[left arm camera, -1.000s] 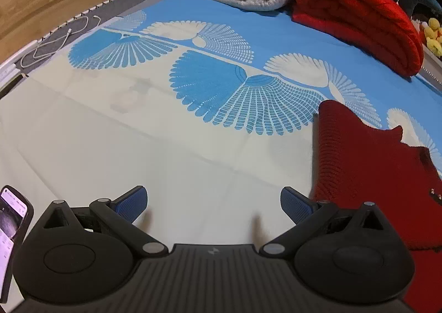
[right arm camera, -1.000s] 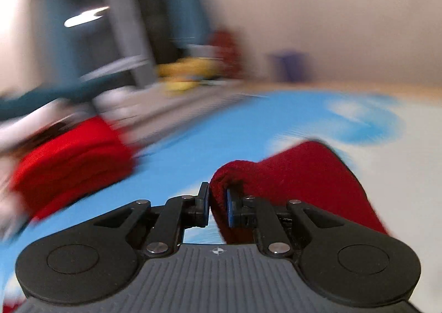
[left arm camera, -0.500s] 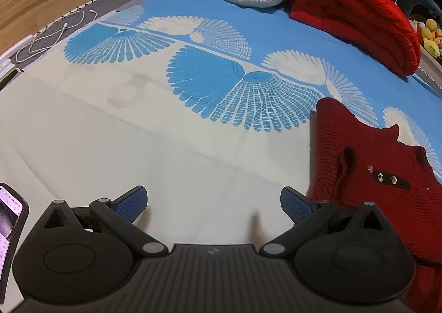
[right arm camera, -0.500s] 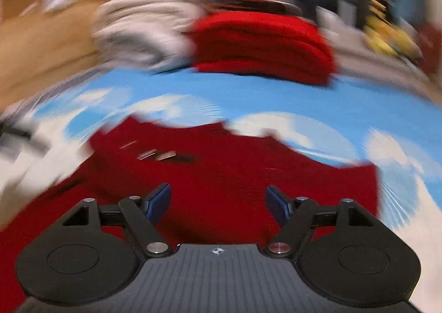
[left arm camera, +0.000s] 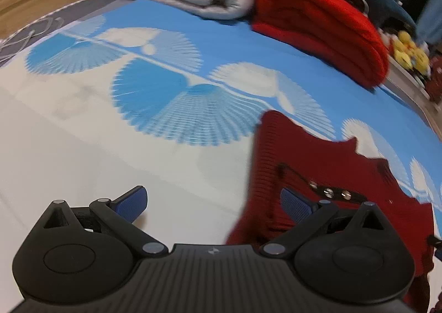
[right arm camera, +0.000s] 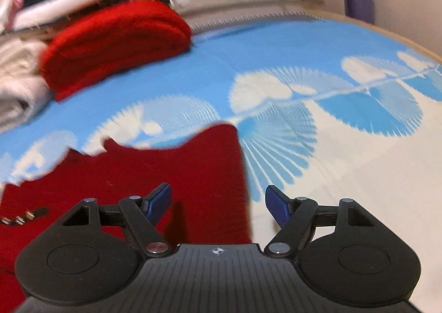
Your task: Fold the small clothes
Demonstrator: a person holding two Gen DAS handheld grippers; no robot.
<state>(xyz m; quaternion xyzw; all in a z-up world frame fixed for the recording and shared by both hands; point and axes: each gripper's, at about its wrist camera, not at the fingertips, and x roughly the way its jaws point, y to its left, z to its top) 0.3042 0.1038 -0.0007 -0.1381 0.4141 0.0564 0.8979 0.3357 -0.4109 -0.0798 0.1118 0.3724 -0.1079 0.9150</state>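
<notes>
I see the blue-and-cream fan-patterned bedsheet (left arm camera: 171, 97) stretched flat, my folding surface. Folded piles, a bright red knitted blanket (right arm camera: 116, 37) among them, sit at the far edge, clear of the work. The small dark red knitted sweater (right arm camera: 165, 169) lies spread on the sheet so its edges can be reached. My left gripper (left arm camera: 214, 202) and right gripper (right arm camera: 218, 202) hover at opposite sides of it, jaws wide and empty, probably ready to pinch.
</notes>
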